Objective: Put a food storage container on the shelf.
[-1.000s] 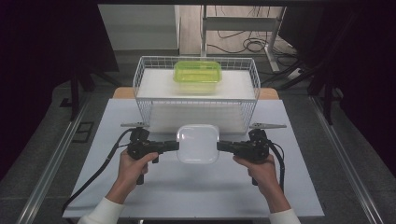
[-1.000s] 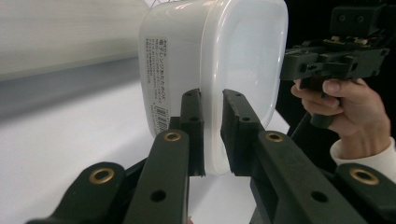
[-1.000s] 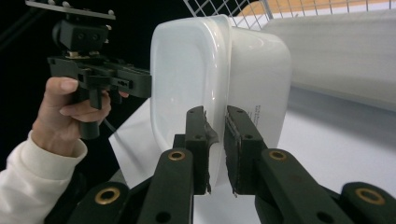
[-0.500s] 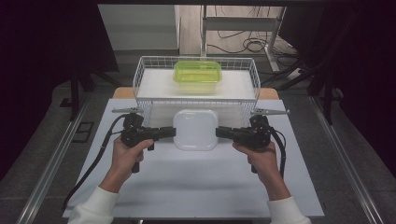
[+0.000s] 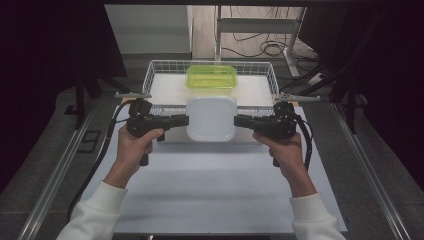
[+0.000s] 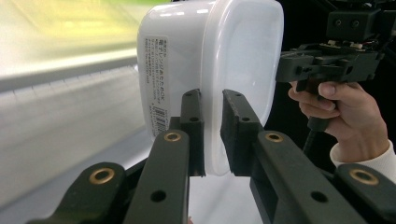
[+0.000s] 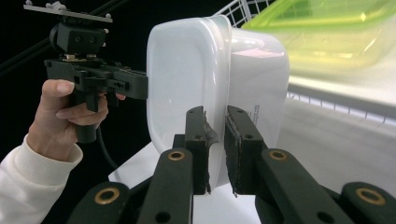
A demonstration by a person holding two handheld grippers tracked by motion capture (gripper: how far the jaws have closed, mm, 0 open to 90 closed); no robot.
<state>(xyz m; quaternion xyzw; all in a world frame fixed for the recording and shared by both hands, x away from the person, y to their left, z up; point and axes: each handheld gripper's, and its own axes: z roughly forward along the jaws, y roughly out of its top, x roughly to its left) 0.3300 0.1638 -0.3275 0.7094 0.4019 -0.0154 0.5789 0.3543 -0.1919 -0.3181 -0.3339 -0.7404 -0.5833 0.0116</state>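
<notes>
A white lidded plastic container [image 5: 211,118] hangs in the air in front of the wire basket [image 5: 156,71]. My left gripper [image 5: 186,120] is shut on the container's left rim, and my right gripper [image 5: 237,120] is shut on its right rim. In the left gripper view the jaws pinch the container [image 6: 210,65] at its lid edge, with a printed label on its side. The right gripper view shows the same grip on the container [image 7: 210,70] from the other side. A green translucent container [image 5: 211,77] lies inside the basket, behind the white one.
The basket stands at the far end of the white table [image 5: 210,190], its front wall just behind the lifted container. Metal rails [image 5: 50,175] run along both table sides. Dark floor and cables lie beyond the basket.
Both grippers have risen and moved toward the basket, carrying the white container up from the table between them. Both grips stayed the same.
</notes>
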